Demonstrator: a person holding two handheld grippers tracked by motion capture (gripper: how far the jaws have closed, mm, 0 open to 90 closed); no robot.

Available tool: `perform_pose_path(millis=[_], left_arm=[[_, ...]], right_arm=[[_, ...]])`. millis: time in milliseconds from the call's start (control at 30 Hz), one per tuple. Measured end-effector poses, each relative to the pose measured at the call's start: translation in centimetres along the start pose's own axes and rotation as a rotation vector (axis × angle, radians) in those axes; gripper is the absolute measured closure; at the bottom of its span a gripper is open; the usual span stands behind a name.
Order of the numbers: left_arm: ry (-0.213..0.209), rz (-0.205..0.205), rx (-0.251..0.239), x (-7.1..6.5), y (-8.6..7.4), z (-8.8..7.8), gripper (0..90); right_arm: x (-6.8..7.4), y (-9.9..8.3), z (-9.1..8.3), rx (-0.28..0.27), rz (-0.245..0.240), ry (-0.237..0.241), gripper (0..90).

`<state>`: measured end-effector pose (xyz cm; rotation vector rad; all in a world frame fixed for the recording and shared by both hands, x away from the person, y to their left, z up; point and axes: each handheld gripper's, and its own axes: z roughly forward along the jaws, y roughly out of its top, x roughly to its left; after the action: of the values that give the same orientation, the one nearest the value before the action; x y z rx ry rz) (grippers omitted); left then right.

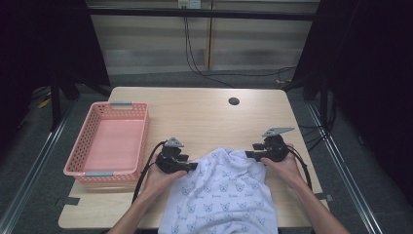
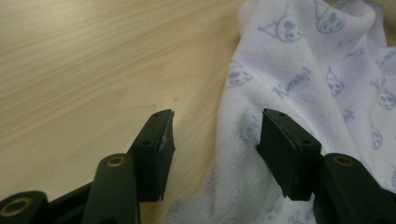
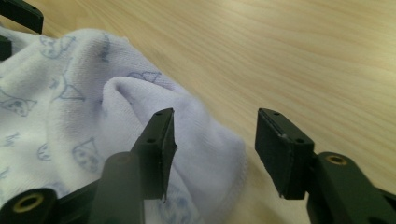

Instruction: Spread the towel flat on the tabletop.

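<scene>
Dark curtains and a pale slatted wall enclose a light wooden table (image 1: 209,117), seen from above the person's side. On its left portion a pink basket (image 1: 143,127) stands with nothing in it, and near the far edge a small round hole (image 1: 234,101) is set into the top. A white towel printed with pale blue cartoon faces (image 1: 221,192) is laid on the near middle of the table, its near end reaching the table's front edge and its far edge bunched into soft folds.

The left gripper (image 1: 191,166) is held at the towel's far left corner, the right gripper (image 1: 250,154) at its far right corner. In the left gripper view the jaws are seen parted about halfway, one over bare wood and one over the cloth, with the towel's edge (image 2: 233,121) lying between them but not pressed by either pad. In the right gripper view the jaws are likewise parted about halfway, straddling a rumpled corner fold (image 3: 205,140) without clamping it. Nothing is held by either gripper.

The step in hand is judged to be the interval between grasps while the towel is being arranged or folded, the basket being the probable destination. For the next move, fresh hold points on the cloth would have to be chosen, both pairs of jaws closed on a single layer, and the two hands moved together so that the fabric is kept taut.
</scene>
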<state>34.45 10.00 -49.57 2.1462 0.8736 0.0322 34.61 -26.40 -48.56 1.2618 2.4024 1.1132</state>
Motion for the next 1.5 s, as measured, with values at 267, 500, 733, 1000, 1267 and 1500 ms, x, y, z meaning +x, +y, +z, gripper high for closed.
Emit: perform_pose_path(millis=[267, 500, 733, 1000, 1267, 1500], left_arm=[[-0.054, 0.008, 0.038, -0.5, 0.1, 0.8, 75.8], [-0.010, 0.016, -0.166, -0.6, 3.0, -3.3, 83.5], [-0.022, 0.218, -0.238, -5.2, 4.4, -6.4, 81.9], [-0.183, 0.299, 0.050, -8.9, -2.0, -3.6, 78.2], [-0.239, 0.141, -0.071, -5.5, -1.6, -4.9, 58.0], [-0.241, -0.017, -0.161, -1.7, 0.4, -3.2, 62.7]], right_arm=[[1.1, 0.0, 1.9, 0.048, -0.036, 0.036, 76.9], [0.3, 3.0, -1.8, -0.088, -0.033, -0.019, 83.4], [2.4, 5.7, -6.6, -0.239, -0.095, 0.007, 83.0], [7.5, -1.4, -5.6, -0.104, -0.161, 0.159, 83.0], [8.1, -5.8, -3.9, 0.065, -0.145, 0.190, 80.5], [7.3, -5.0, -5.6, -0.005, -0.124, 0.198, 57.2]])
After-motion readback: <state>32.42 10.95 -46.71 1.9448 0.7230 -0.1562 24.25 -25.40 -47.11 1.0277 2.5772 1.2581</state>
